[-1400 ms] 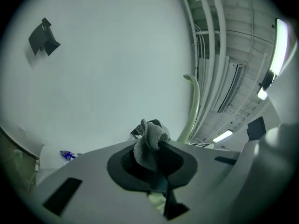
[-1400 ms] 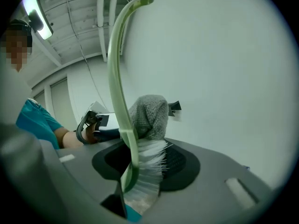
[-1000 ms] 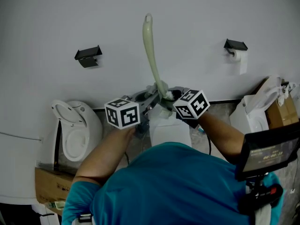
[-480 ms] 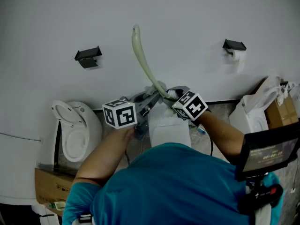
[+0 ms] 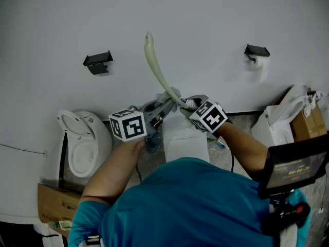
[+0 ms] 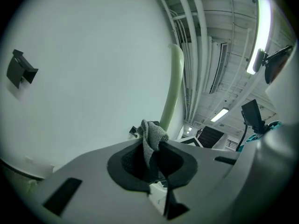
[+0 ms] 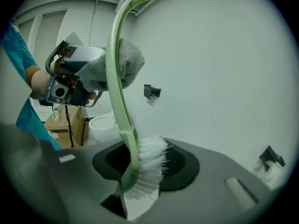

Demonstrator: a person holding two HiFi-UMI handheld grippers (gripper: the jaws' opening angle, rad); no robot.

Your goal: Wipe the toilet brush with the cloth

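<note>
The toilet brush (image 7: 115, 69) is hanging up in the air in front of the white wall. Its pale green handle is curving up and away, with the white bristles (image 7: 148, 167) down at the bottom. The right tool (image 7: 140, 174) is clamping right on the head end, jaws pinching the green neck while the bristles are sticking out to one side. From the head view the handle tip is leaning off to the left, and the bristle end is mostly hiding behind that tool's marker cube (image 5: 208, 116).

The grey cloth (image 6: 152, 135) is bunched up and getting squeezed between the jaws of the left tool (image 6: 154, 160), sitting right at the handle partway up. In the right gripper view the handle is crossing in front of the cloth, so I can't tell if it's wrapping around or just pressing from behind.

Under both tools something white and boxy (image 5: 186, 140) is peeking out. It's hard to make out since the person's teal shirt (image 5: 185, 205) is covering most of it. A toilet (image 5: 82, 143) is sitting off to the left, and another one (image 5: 285, 115) on the right is getting cut off by a dark screen (image 5: 294, 168).
</note>
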